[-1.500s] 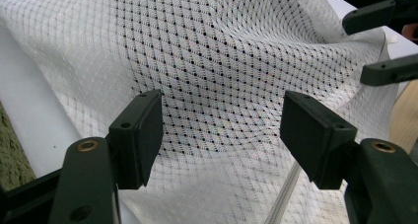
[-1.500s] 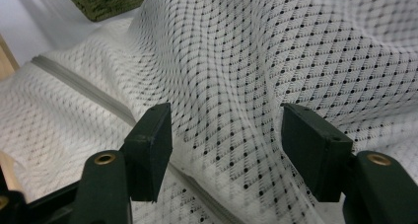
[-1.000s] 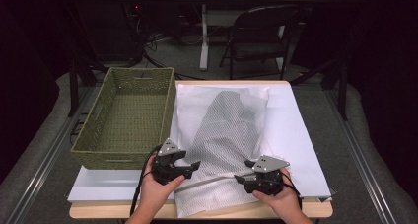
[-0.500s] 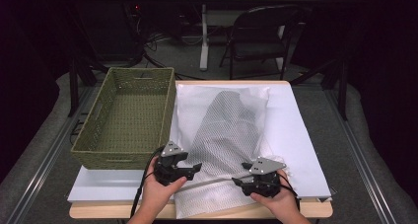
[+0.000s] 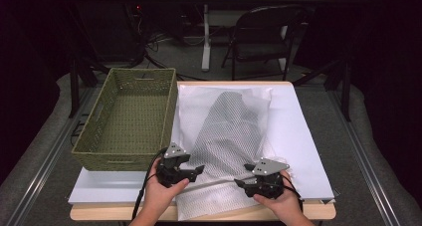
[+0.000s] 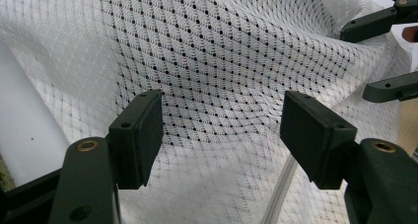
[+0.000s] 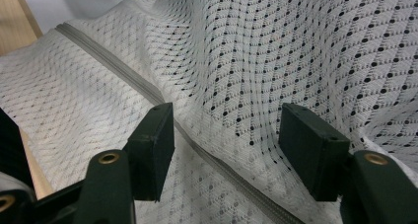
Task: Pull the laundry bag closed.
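Observation:
A white mesh bag (image 5: 226,136) with something dark inside lies on a white sheet (image 5: 298,136) in the middle of the table. Its grey zipper (image 7: 148,93) runs along the near end. My left gripper (image 5: 197,170) hovers open at the bag's near left part, with mesh between its jaws (image 6: 224,120) and the zipper (image 6: 281,194) low in that view. My right gripper (image 5: 239,182) is open at the bag's near right part and points left. The zipper crosses the gap between its jaws (image 7: 226,135). The two grippers face each other, a short way apart.
A green wicker basket (image 5: 99,156) stands empty to the left of the bag, close to my left hand. The wooden table edge (image 5: 209,215) is just below both hands. A folding chair (image 5: 261,34) and table legs stand beyond the far edge.
My right gripper has come slightly nearer the front edge and a little to the left. The left gripper has hardly moved. Both stay open.

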